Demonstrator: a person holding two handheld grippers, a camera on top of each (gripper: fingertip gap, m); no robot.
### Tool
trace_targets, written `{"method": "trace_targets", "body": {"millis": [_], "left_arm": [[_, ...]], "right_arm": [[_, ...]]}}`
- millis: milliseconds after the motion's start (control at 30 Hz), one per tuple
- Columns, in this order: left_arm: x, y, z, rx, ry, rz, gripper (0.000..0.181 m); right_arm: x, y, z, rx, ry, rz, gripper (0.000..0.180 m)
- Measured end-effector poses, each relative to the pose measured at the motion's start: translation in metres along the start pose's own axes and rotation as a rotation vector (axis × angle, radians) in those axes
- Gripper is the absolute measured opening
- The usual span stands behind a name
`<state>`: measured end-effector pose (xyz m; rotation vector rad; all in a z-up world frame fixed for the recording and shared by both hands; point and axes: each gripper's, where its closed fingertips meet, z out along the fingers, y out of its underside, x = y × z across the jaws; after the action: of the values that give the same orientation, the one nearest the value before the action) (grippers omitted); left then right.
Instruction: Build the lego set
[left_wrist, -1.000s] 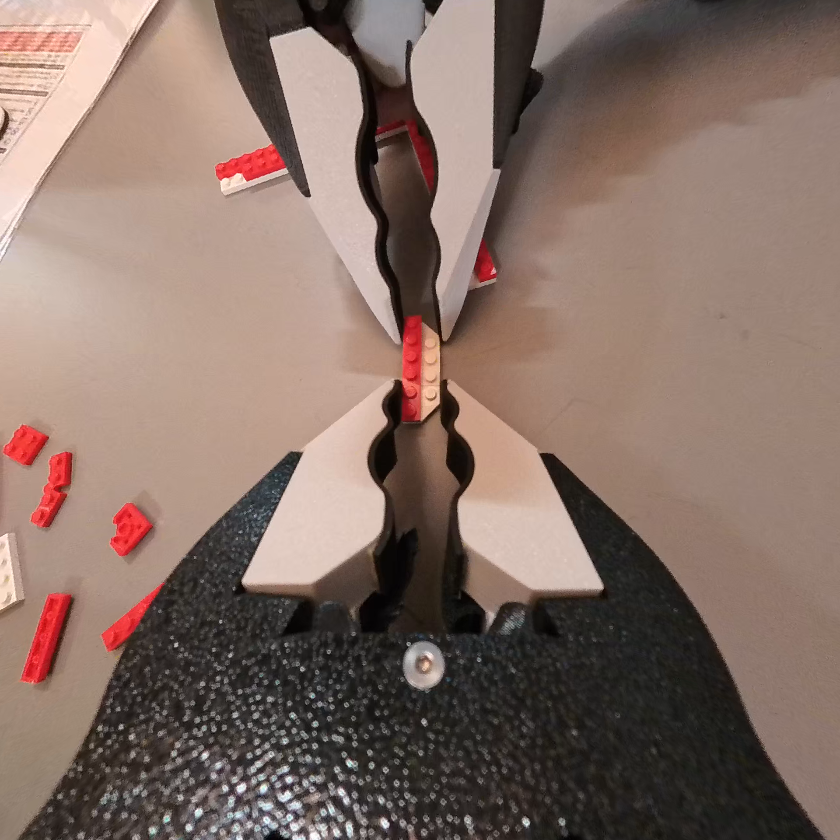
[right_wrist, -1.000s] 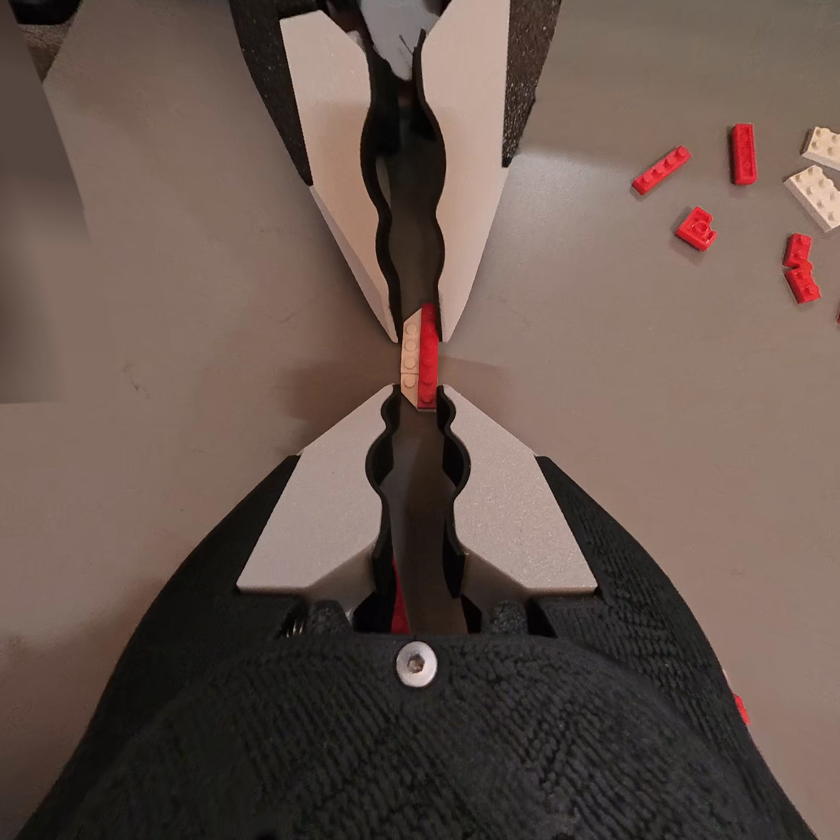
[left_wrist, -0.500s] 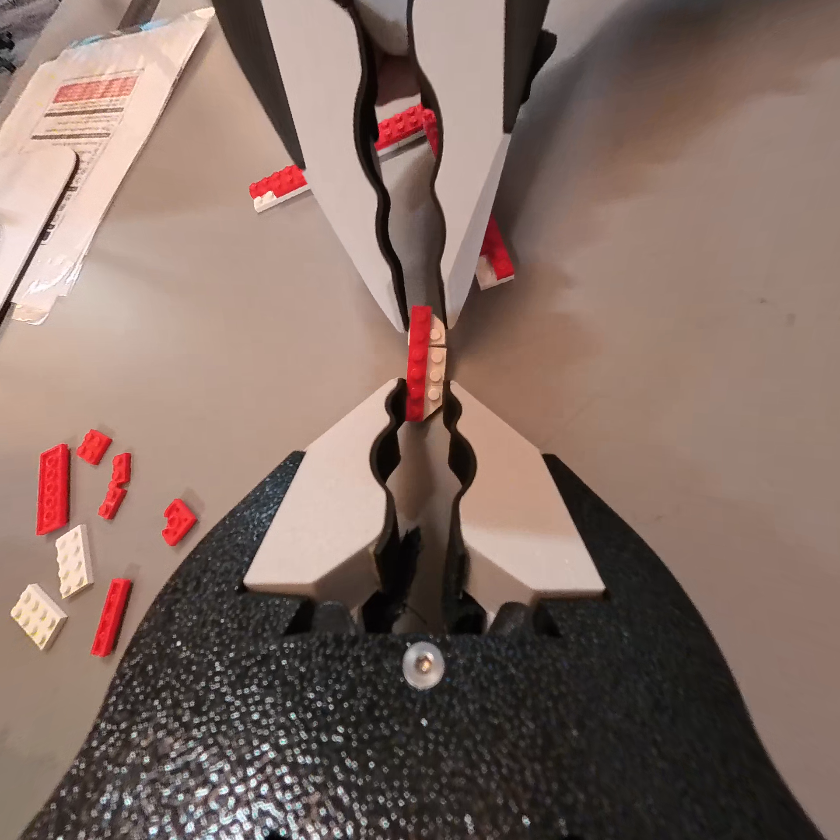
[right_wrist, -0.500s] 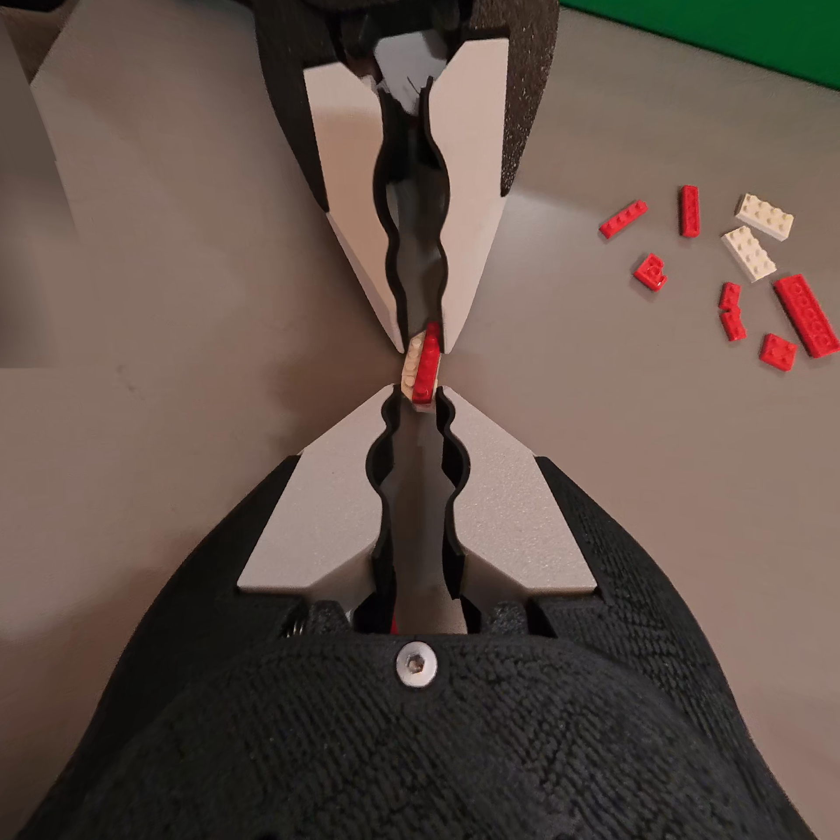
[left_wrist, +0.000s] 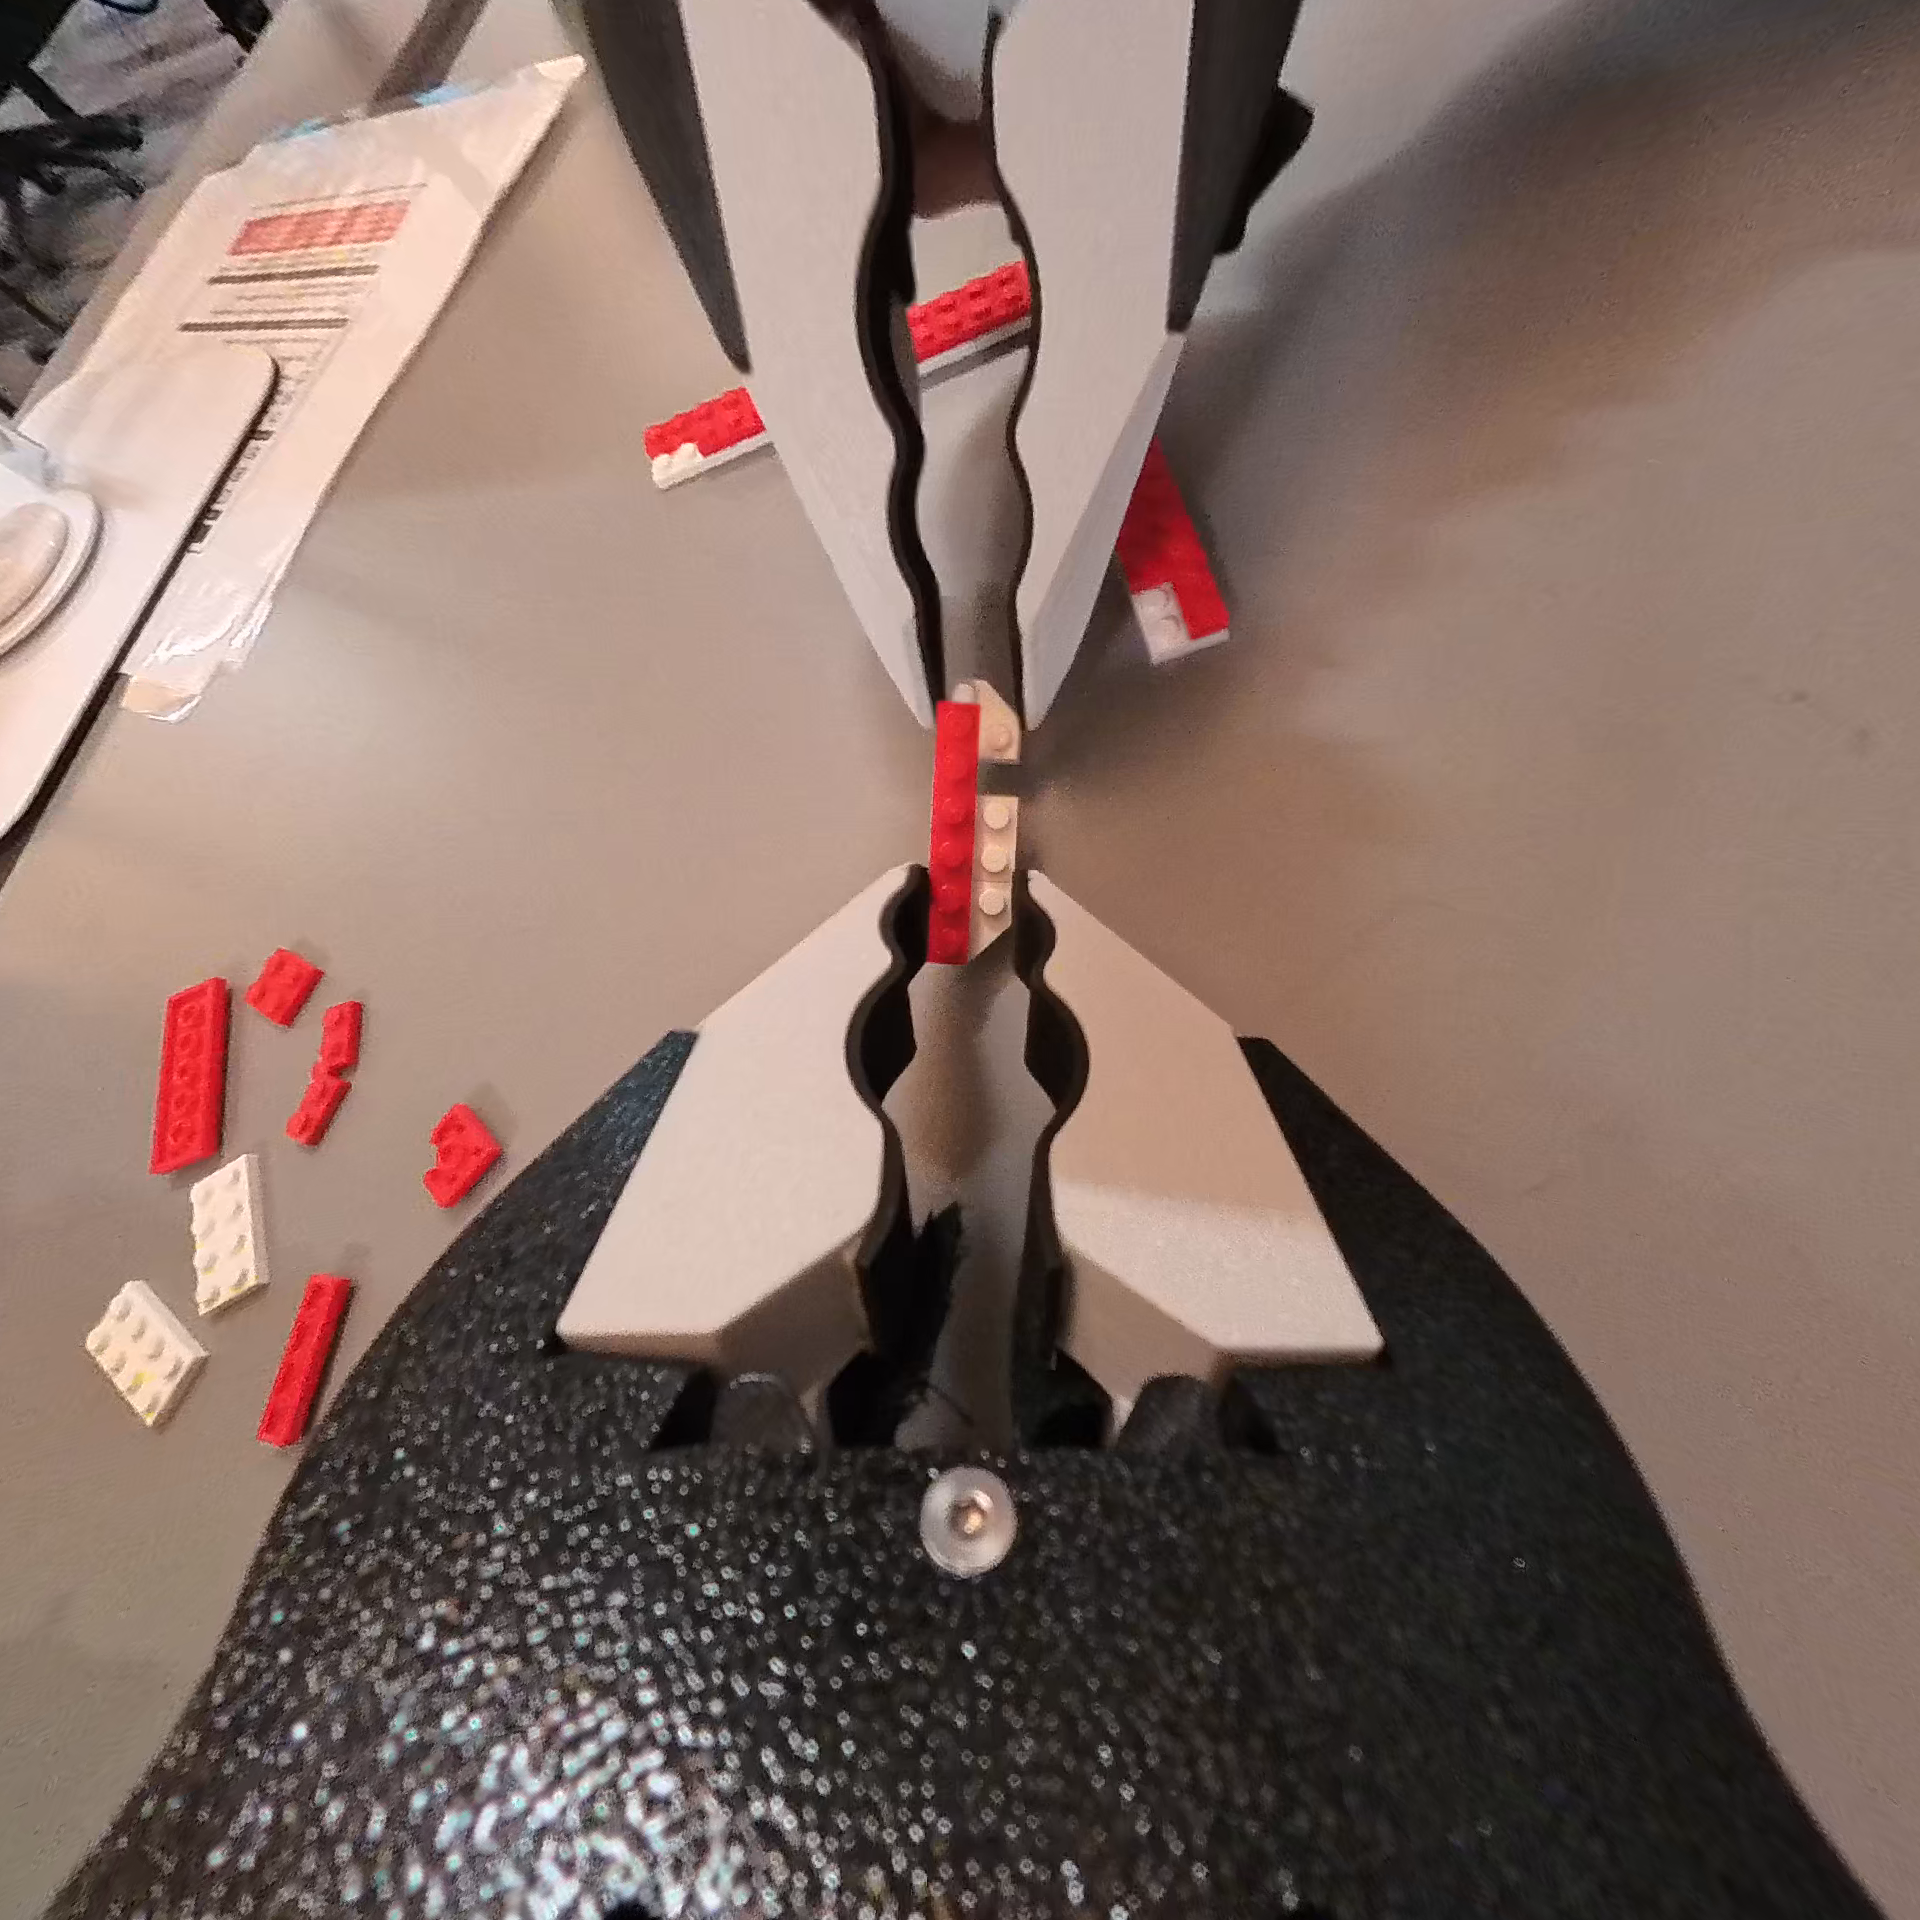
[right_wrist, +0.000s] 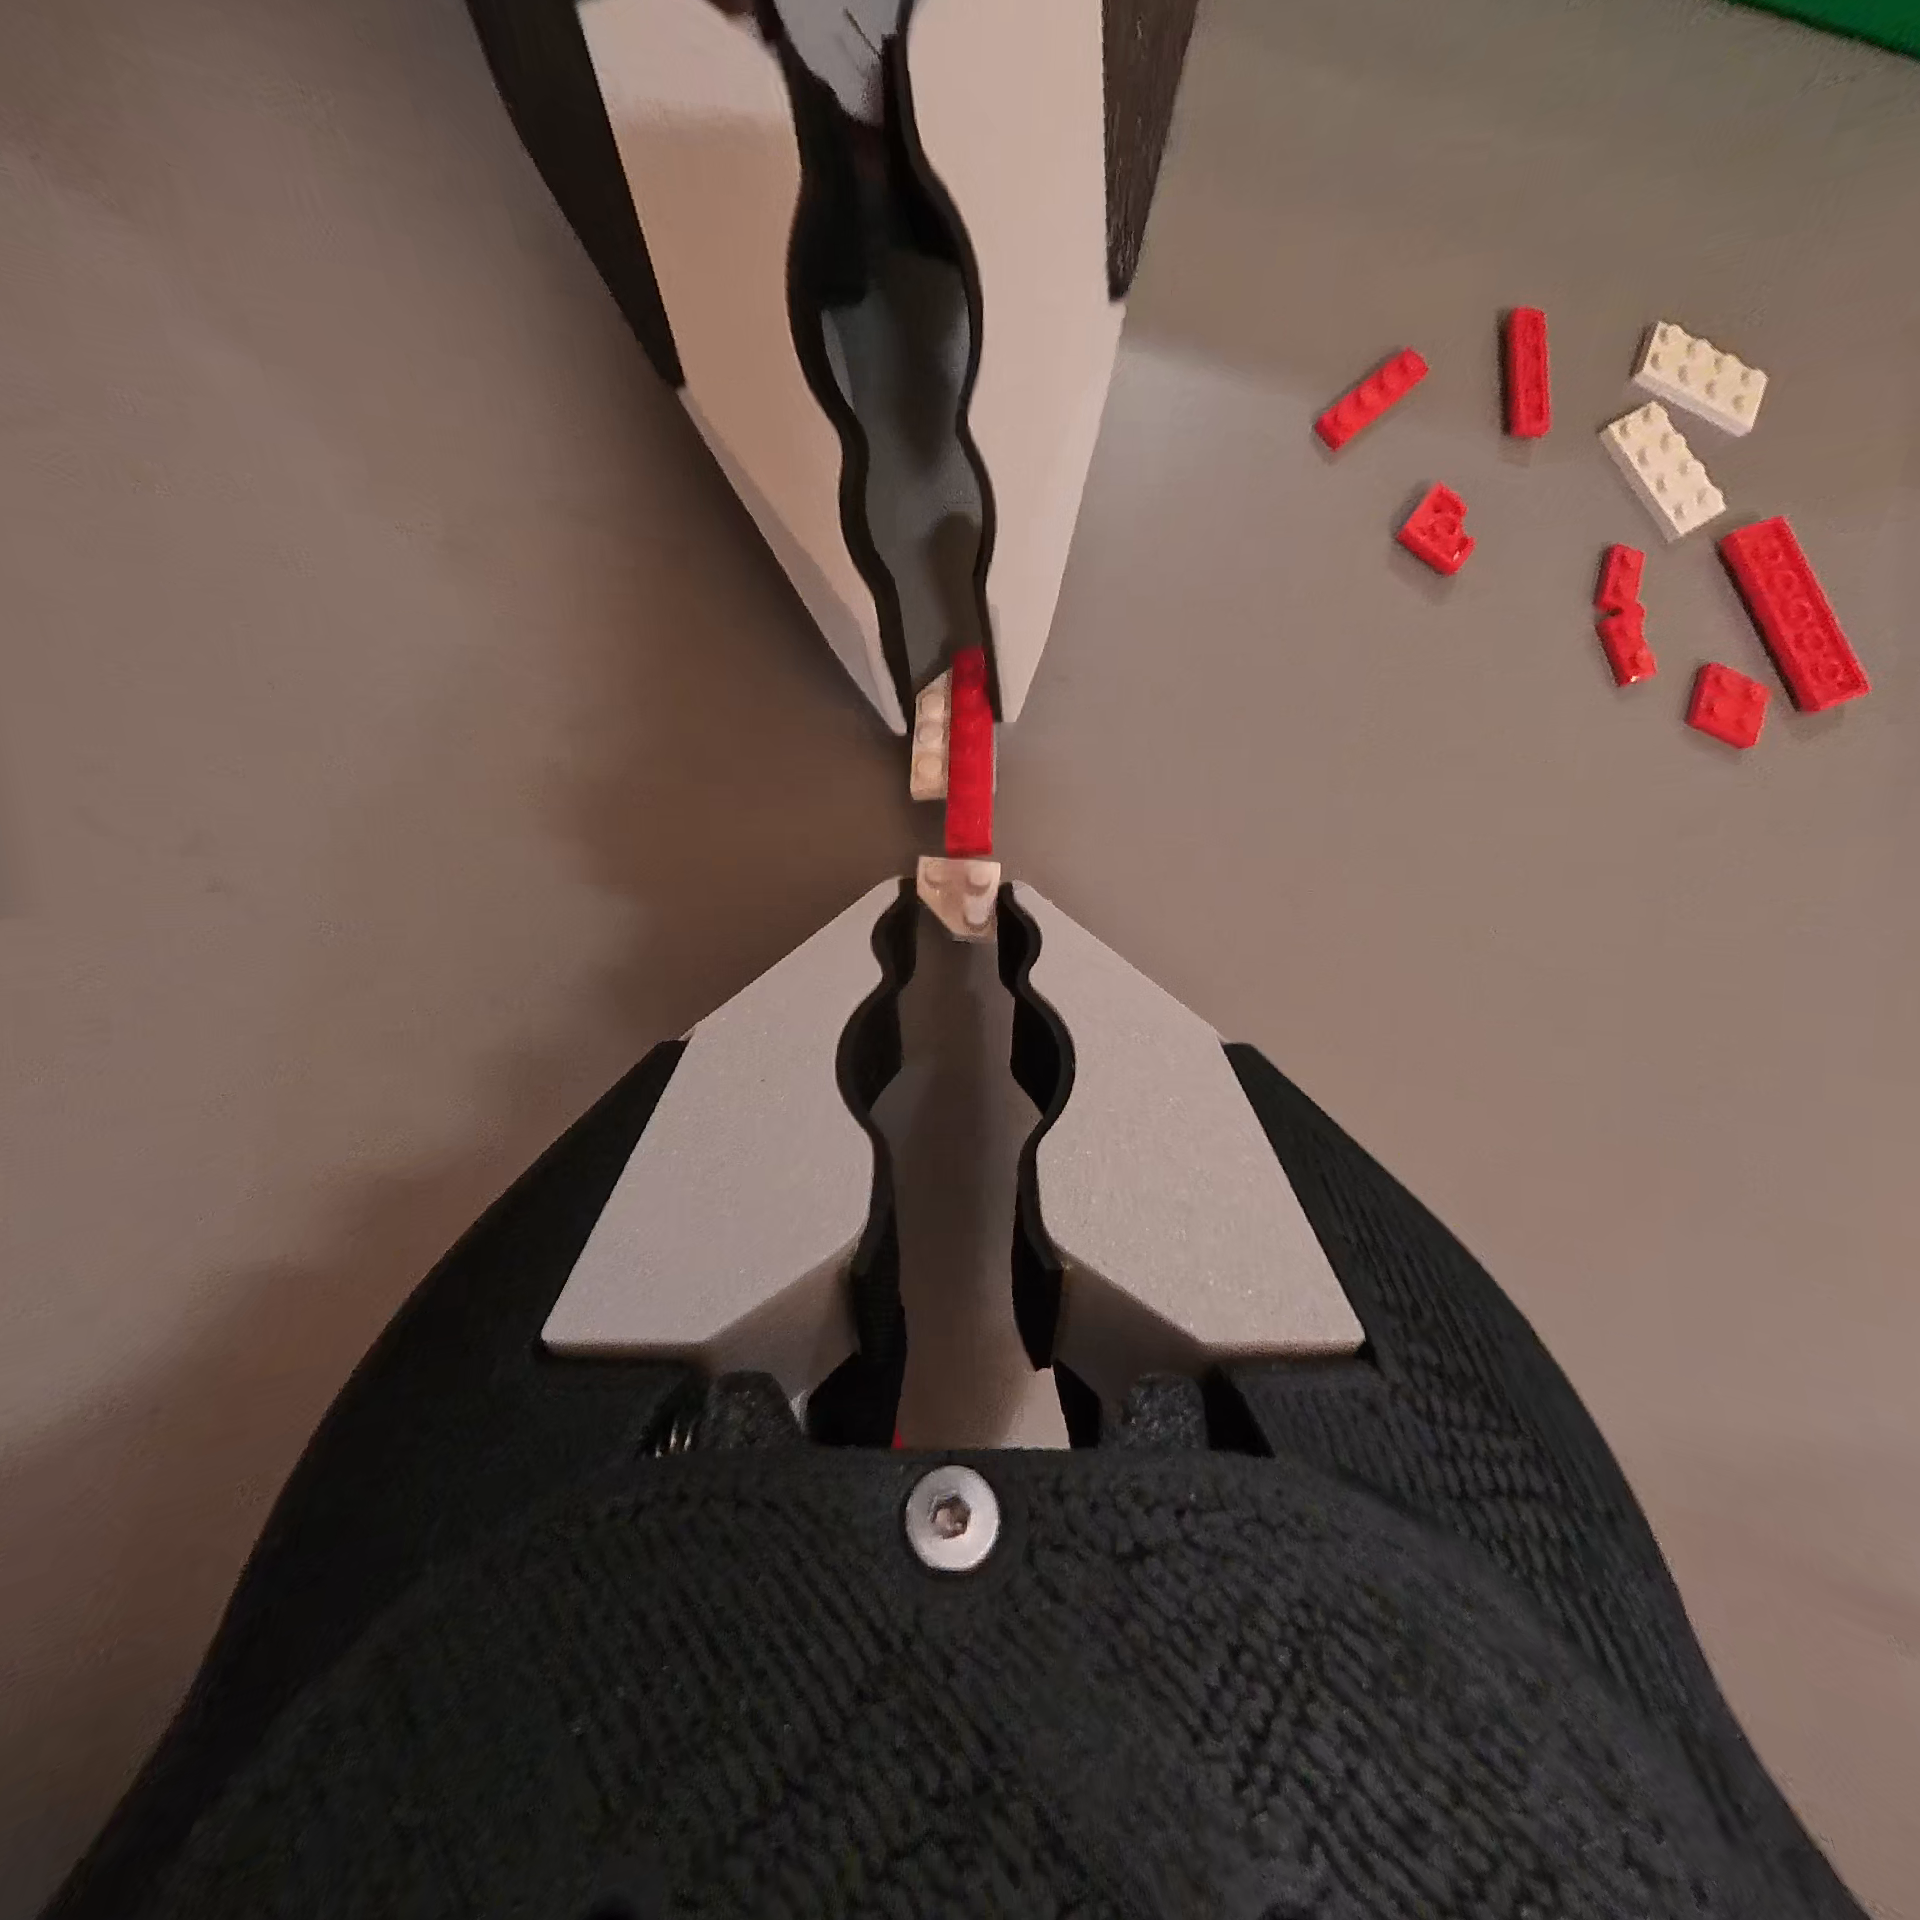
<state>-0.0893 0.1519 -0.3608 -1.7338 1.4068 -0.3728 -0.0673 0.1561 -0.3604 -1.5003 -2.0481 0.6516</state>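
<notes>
Left hand-held gripper (left_wrist: 971, 914) nearly closed, gripped red-and-white strip (left_wrist: 958, 831); right hand-held gripper (right_wrist: 961, 904) nearly closed, pinched small white plate (right_wrist: 961, 896). Printed sheet (left_wrist: 301, 281) lay on tabletop (left_wrist: 1507, 831).

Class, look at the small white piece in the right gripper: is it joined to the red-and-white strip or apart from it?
Apart. The small white piece sits alone in the right gripper; a gap shows between it and the red-and-white strip, clamped by the left gripper.

text: none legible | printed sheet (left_wrist: 301, 260): print too blurred
</notes>
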Motion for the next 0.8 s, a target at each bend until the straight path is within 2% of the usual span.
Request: {"method": "trace_targets", "body": {"millis": [33,400,533,633,800], "left_arm": [[-0.002,-0.001,-0.001,0.010,-0.006,-0.005,0.014],[-0.013,-0.010,-0.009,0.088,-0.062,-0.017,0.014],[-0.014,-0.010,-0.009,0.090,-0.065,-0.018,0.014],[-0.015,-0.010,-0.009,0.093,-0.070,-0.021,0.014],[-0.017,-0.012,-0.011,0.107,-0.086,-0.012,0.014]], "right_arm": [[0.001,0.002,0.001,-0.002,-0.003,0.015,0.013],[0.001,0.008,0.008,0.011,-0.043,0.093,0.014],[-0.003,0.007,0.008,0.021,-0.076,0.115,0.031],[-0.004,0.003,0.002,0.050,-0.094,0.140,0.037],[0.007,-0.012,-0.013,0.170,-0.086,0.235,0.032]]}}
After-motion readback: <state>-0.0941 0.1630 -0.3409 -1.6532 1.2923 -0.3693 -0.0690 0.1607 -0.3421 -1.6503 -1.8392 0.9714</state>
